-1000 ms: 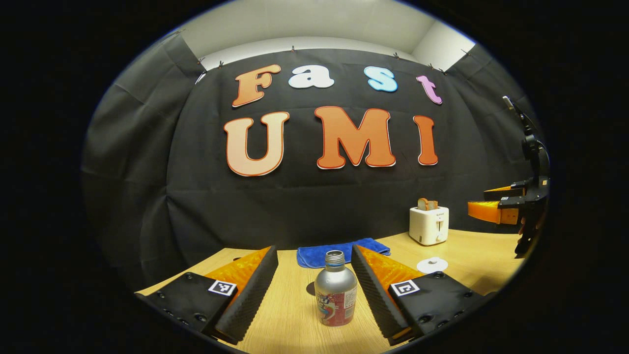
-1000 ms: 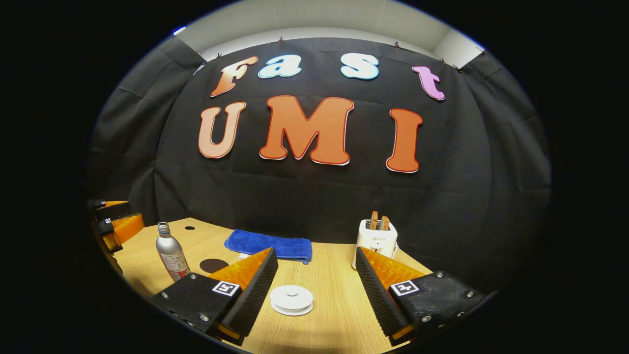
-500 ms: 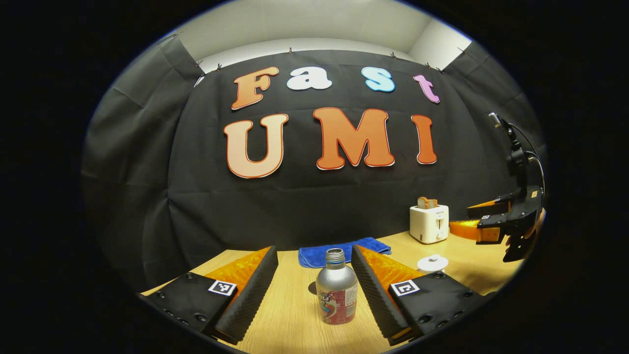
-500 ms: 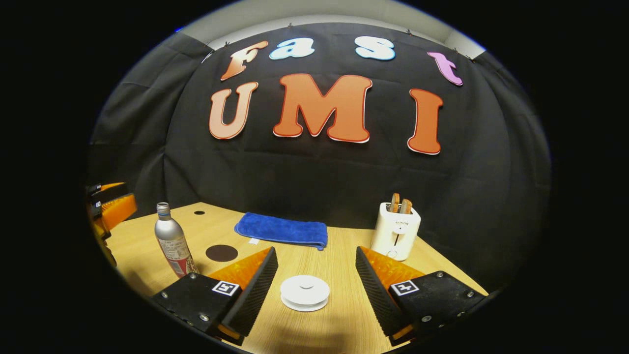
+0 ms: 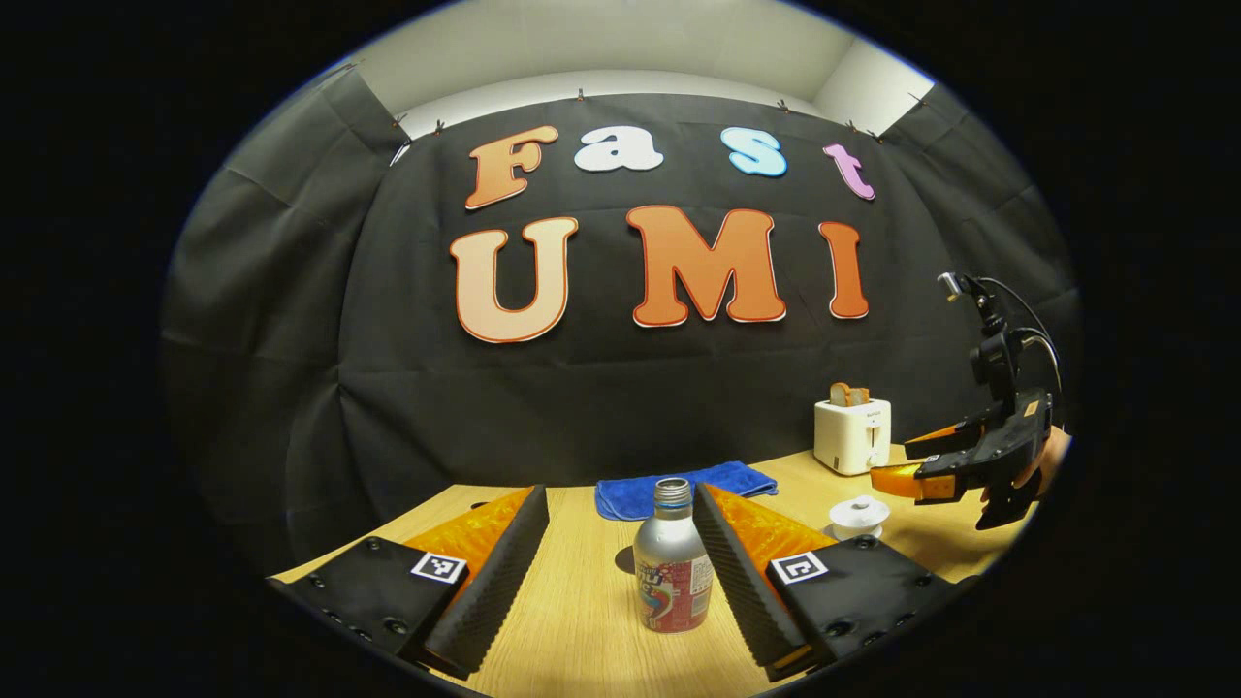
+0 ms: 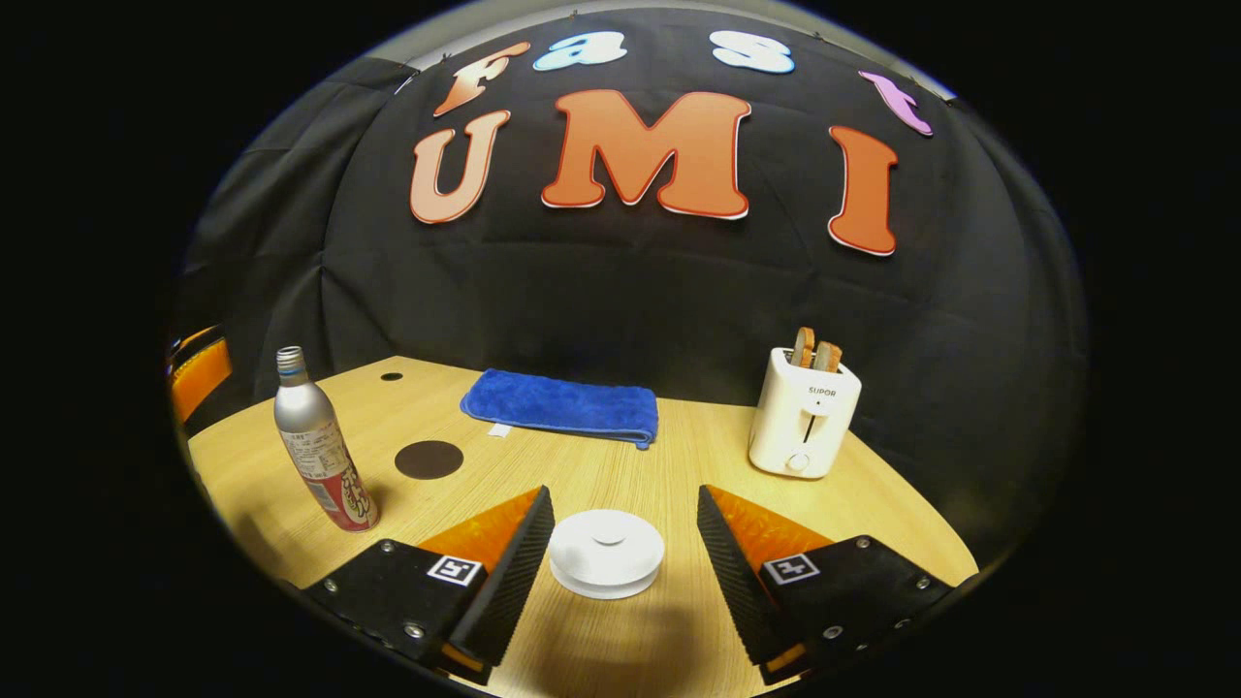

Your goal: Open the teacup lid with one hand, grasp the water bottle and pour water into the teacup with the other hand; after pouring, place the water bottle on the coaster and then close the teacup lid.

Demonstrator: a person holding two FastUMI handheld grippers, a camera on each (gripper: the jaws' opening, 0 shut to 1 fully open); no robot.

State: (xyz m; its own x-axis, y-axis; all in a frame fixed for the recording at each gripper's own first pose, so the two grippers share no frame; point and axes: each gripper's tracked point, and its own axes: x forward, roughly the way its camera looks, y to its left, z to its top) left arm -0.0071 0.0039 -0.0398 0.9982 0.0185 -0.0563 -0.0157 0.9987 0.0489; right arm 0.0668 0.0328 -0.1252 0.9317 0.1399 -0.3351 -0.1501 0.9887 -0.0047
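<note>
I see the wooden bench (image 6: 679, 465) spread wide across the booth, with everything standing on it. At the back, against the black cloth, lies a folded blue towel (image 6: 562, 405), and to its right stands a white toaster (image 6: 805, 422) with two slices of bread (image 6: 814, 355) poking out of its slots.

My left tool (image 5: 620, 543) is spread wide, its two ribbed fingers low over the bench on either side of the water bottle (image 5: 671, 572). The bottle stands upright between them — nearer the right finger than the left, and I cannot tell whether that finger touches it. Its cap is off, the threaded neck bare. In the right gripper view the same bottle stands at the left of the bench, tilted only by the lens.

My right tool (image 6: 620, 557) is also spread wide, hanging just above the bench with the teacup lid (image 6: 607, 551) centred between its fingers, neither pad touching it. The lid still sits on the teacup (image 5: 859, 518), which the left gripper view shows as a small white cup to the right, with the right tool and the hand (image 5: 1047, 460) holding it just beyond.

The coaster (image 6: 429, 460) — a dark round disc — lies flat between the bottle and the towel, apart from both.
</note>
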